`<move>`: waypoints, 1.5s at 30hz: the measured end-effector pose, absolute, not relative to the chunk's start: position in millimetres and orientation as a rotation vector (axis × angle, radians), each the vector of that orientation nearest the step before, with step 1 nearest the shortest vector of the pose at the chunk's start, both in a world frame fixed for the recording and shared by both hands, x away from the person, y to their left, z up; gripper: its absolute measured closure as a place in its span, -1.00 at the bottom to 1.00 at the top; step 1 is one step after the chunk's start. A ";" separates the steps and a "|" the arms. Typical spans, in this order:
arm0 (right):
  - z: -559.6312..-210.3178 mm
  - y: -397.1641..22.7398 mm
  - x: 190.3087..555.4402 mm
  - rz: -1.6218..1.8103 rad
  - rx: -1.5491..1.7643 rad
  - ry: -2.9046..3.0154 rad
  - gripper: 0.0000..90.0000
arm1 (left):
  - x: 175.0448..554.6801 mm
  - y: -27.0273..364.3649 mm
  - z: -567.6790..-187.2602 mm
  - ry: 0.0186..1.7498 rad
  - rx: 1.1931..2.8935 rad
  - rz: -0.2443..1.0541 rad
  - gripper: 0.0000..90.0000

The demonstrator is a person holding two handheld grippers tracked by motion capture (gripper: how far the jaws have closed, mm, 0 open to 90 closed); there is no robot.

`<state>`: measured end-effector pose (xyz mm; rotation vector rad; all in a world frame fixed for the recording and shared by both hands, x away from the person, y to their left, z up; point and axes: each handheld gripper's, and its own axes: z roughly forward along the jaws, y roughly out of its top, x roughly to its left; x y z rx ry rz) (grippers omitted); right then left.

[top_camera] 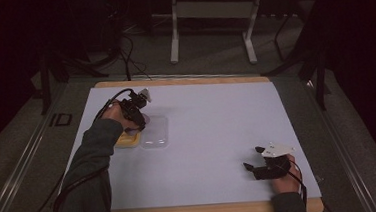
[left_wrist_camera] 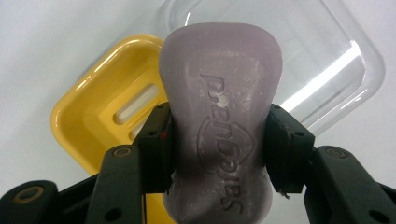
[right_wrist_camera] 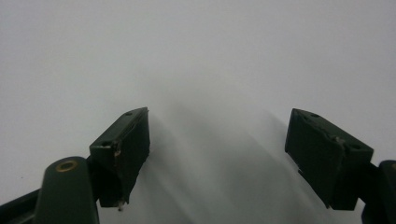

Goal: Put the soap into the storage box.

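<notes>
Gripping a purple soap bar (left_wrist_camera: 219, 116) mid-frame between closed left tongs (left_wrist_camera: 219, 149), over yellow dish (left_wrist_camera: 88, 116); right tongs (right_wrist_camera: 217, 154) gaping empty.

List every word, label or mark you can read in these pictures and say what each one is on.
"Safeguard": embossed on the purple soap bar, seen upside down in the left gripper view; some letters are worn, so the reading is likely rather than certain.
Shield-shaped outline around the word: same soap bar, no text in it.
"ID": dark marking left of the table in the high view; dim, uncertain.
Yellow soap dish and clear lid: no lettering.
</notes>
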<state>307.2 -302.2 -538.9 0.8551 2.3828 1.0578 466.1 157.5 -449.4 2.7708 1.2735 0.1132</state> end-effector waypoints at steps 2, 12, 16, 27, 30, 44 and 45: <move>-538.8 -302.2 307.2 1.058 0.856 2.382 -0.51 | 466.0 157.9 -448.6 1.269 2.763 0.115 0.11; -538.8 -302.1 307.2 1.055 0.855 2.383 -0.51 | 468.2 167.9 -448.3 1.332 2.719 0.116 0.11; -538.8 -302.1 307.1 1.053 0.854 2.383 -0.51 | 469.3 172.2 -449.9 1.382 2.692 0.109 0.11; -538.8 -302.0 307.1 1.051 0.853 2.384 -0.51 | 470.4 183.2 -454.7 1.488 2.642 0.117 0.11; -538.8 -302.0 307.1 1.051 0.853 2.385 -0.51 | 470.6 185.5 -454.9 1.507 2.630 0.116 0.11; -538.8 -301.8 307.2 1.050 0.849 2.386 -0.51 | 472.4 185.9 -456.5 1.577 2.580 0.119 0.11; -538.8 -301.9 307.2 1.050 0.850 2.387 -0.51 | 472.4 185.7 -456.6 1.579 2.579 0.119 0.11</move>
